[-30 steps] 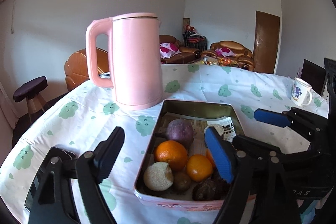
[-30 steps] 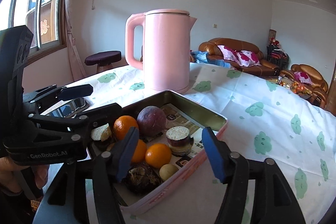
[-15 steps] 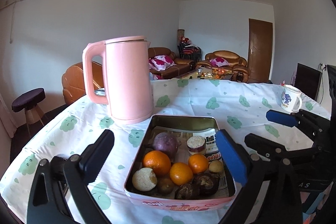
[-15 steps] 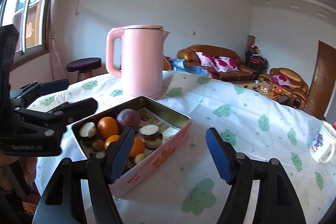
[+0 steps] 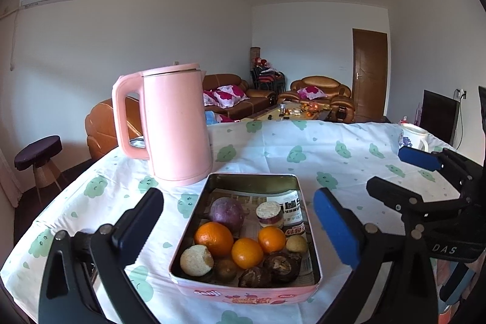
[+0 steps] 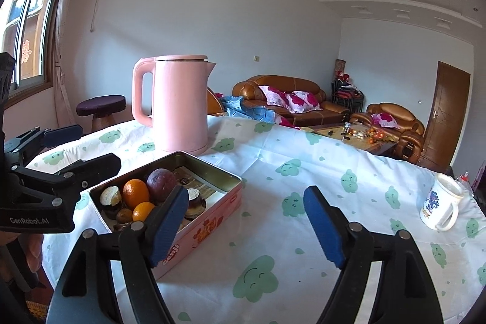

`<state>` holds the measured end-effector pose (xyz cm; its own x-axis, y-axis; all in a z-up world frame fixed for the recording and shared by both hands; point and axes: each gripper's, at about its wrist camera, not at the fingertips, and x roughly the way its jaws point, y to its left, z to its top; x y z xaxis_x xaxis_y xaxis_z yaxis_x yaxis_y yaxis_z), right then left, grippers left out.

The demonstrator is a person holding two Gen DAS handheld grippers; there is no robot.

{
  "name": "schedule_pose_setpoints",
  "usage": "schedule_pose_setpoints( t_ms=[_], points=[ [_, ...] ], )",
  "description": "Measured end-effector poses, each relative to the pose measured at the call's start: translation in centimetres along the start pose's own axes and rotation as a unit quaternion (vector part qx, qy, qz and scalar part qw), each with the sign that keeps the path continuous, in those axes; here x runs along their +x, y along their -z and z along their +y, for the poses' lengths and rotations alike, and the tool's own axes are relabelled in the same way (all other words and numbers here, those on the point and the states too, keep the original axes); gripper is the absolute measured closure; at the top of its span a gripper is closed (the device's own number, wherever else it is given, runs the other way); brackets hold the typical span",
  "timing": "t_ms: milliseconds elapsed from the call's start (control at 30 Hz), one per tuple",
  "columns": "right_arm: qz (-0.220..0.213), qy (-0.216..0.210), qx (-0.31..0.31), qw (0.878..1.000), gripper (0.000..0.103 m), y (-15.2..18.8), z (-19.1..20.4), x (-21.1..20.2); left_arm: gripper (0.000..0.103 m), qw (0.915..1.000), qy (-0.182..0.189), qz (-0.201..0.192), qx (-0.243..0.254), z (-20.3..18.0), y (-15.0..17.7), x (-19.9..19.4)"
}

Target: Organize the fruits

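On the cloud-print tablecloth [image 5: 303, 148] the fruits sit crowded in the pink tin [image 5: 246, 293]. Left gripper [image 5: 237, 223] and right gripper [image 6: 243, 220], jaws just opening, stand wide and empty. Reaching in, a finger may knock a neighbouring orange [image 5: 213, 238].

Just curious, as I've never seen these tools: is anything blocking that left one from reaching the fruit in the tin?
Nothing visible does. The left gripper is open and empty, with the tin of fruit uncovered right ahead.
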<state>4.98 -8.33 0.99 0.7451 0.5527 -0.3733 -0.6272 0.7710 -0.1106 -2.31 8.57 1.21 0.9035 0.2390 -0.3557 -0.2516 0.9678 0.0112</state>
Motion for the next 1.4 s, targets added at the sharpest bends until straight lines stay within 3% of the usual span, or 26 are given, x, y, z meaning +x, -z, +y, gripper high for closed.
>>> schedule_pose_setpoints(
  t_ms=[1400],
  points=[
    [-0.006, 0.011, 0.02, 1.0, 0.023, 0.6, -1.6, -1.6, 0.0, 0.9998, 0.007, -0.007, 0.017, -1.6, -0.2, -0.7]
  ],
)
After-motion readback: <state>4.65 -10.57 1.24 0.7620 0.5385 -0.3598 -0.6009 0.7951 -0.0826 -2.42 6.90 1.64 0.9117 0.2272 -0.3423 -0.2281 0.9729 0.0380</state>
